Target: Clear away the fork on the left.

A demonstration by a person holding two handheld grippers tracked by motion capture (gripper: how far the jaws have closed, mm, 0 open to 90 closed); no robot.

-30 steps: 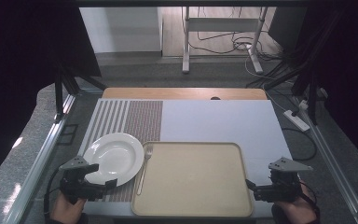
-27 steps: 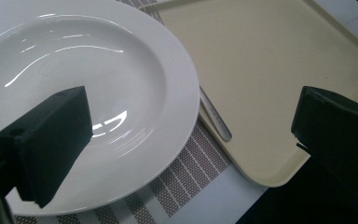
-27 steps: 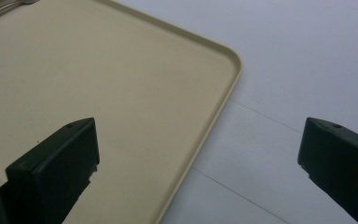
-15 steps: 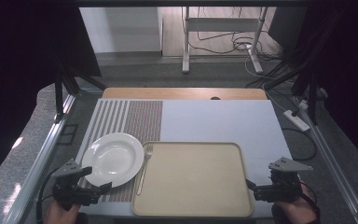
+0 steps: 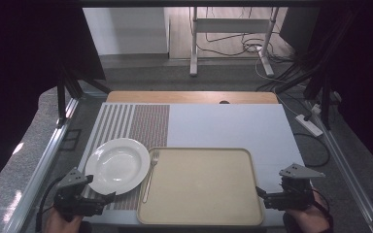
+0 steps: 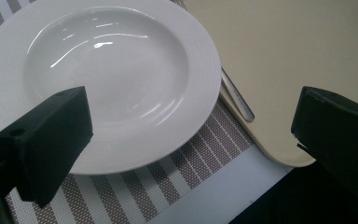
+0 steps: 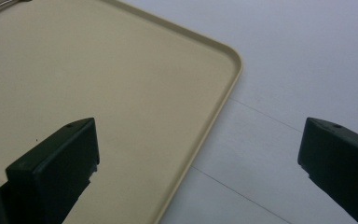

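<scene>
the left tongs [image 5: 108, 198] gape wide just short of the round white ceramic plate [image 5: 117, 165] on the striped placemat [image 5: 148, 124], while the right tongs [image 5: 261, 194], equally wide, straddle the empty beige plastic tray's [image 5: 201, 184] right rim, likely for lifting.

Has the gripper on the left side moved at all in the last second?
Yes. The left gripper has drawn back toward the person and the table's near edge, away from the white plate. Its fingers are open.
</scene>
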